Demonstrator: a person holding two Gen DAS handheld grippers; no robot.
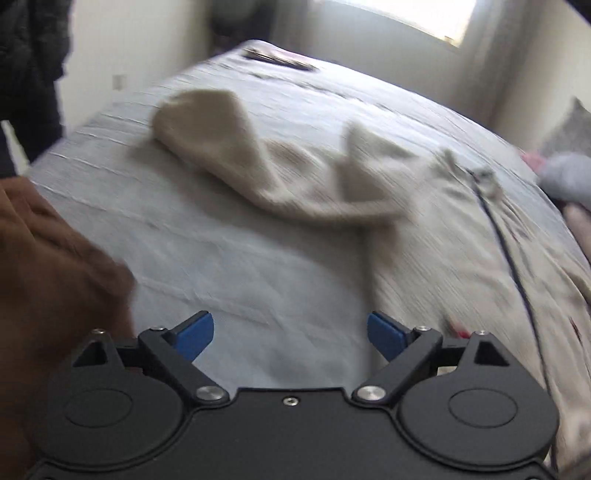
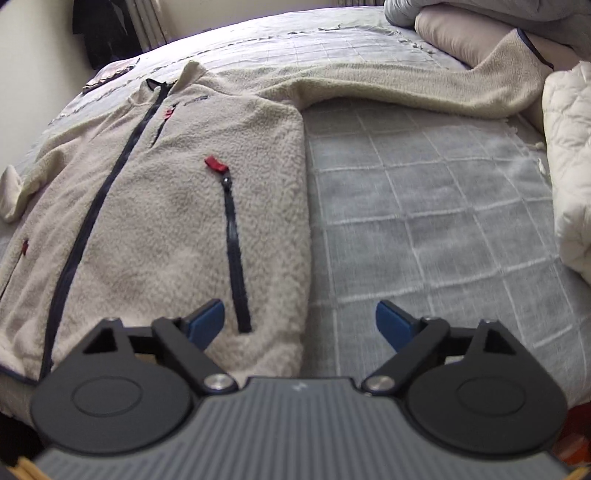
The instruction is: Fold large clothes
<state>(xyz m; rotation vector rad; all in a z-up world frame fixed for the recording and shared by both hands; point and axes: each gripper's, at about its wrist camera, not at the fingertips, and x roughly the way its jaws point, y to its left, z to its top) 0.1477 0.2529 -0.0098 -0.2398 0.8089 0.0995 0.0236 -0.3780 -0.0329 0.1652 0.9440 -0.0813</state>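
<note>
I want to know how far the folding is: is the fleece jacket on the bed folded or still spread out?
Spread out. The fleece jacket lies flat, front zipped, one sleeve stretched sideways across the bed.

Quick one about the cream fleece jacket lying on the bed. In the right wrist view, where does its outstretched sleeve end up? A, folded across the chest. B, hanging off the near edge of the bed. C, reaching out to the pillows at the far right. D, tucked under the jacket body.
C: the sleeve of the fleece jacket runs flat across the bedspread and its cuff rests on the pillows.
</note>
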